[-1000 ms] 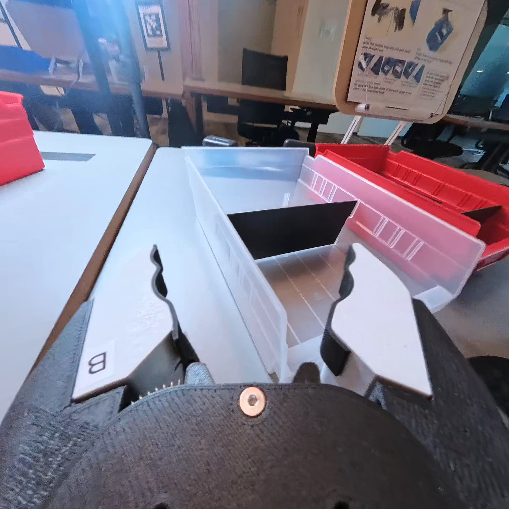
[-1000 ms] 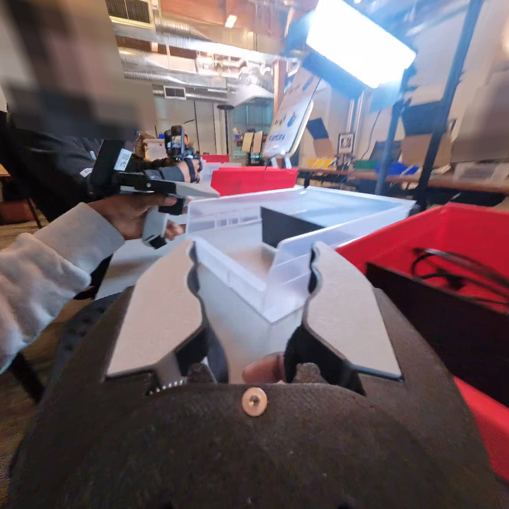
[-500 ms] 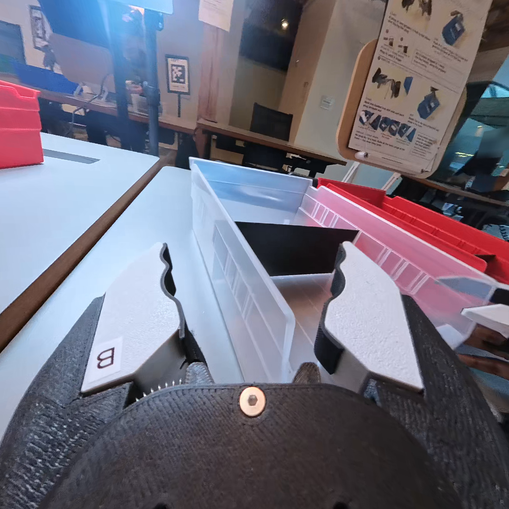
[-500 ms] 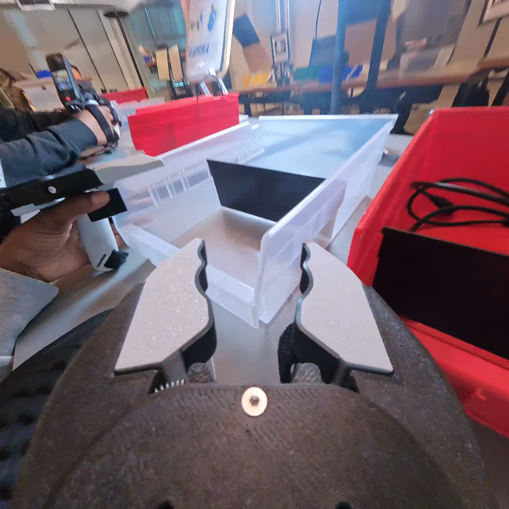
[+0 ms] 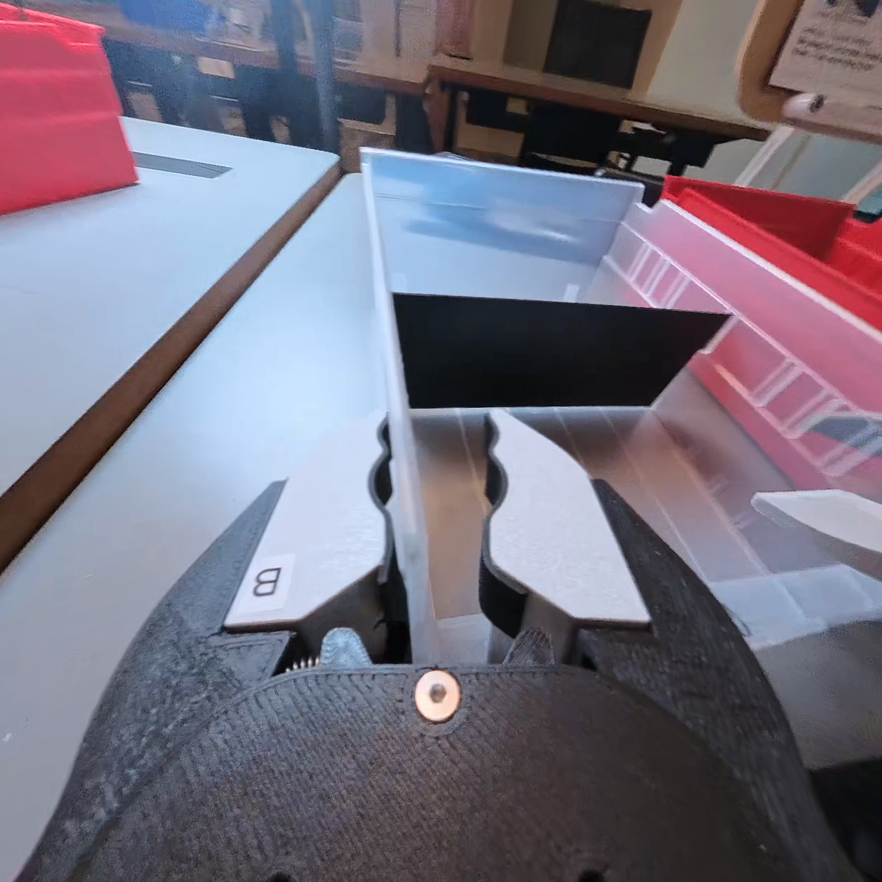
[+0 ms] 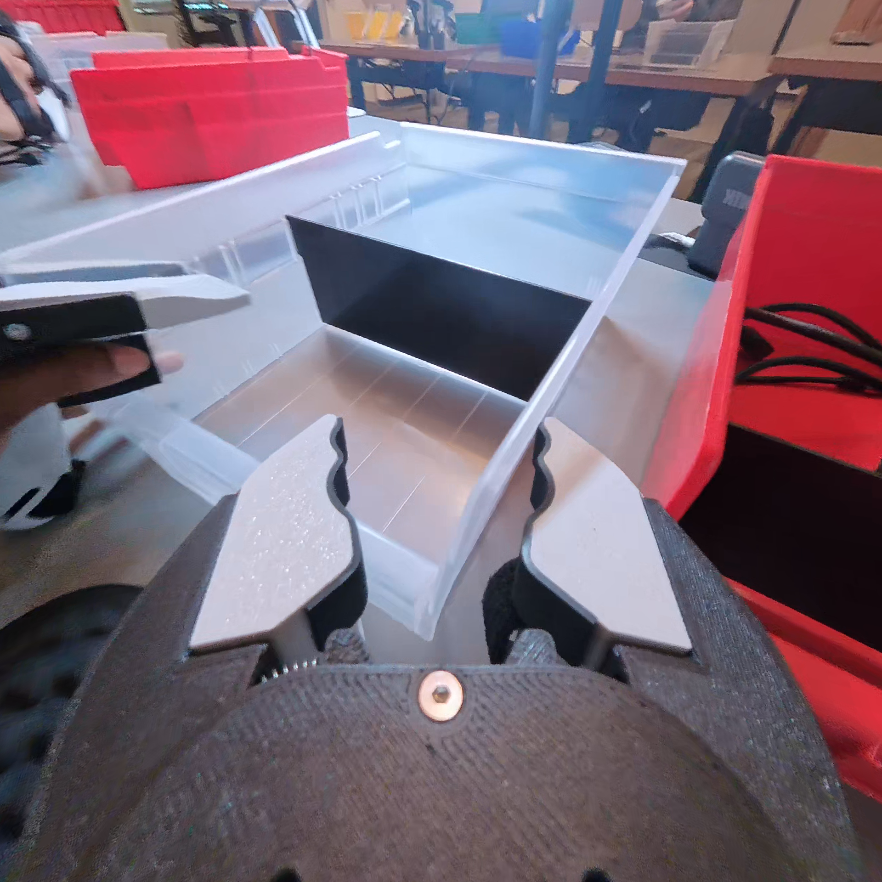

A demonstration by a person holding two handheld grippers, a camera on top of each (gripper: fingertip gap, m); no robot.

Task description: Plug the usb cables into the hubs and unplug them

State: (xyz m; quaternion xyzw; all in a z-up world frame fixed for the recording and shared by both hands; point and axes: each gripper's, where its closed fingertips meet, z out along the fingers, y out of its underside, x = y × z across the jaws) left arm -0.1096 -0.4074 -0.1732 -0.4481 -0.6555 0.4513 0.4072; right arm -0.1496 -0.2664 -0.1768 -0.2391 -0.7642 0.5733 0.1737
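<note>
Clear plastic forms the long bin (image 5: 501,224) lying on the grey desk (image 5: 267,362), split across its middle by a black divider (image 5: 539,353). The left claw (image 5: 436,458) straddles the bin's left wall, its outer finger against the wall and the inner one apart inside the near compartment, so it is released. The right claw (image 6: 439,458) straddles the opposite wall the same way, also released, with only its outer finger near the plastic. Just beside the clear bin on the right stands a red bin (image 6: 811,267) holding the black usb cables (image 6: 811,343); no hub can be made out. Another red bin (image 6: 210,105) sits well behind on the left. A small white sticker (image 5: 267,583) with a single letter marks the left claw's outer finger.
</note>
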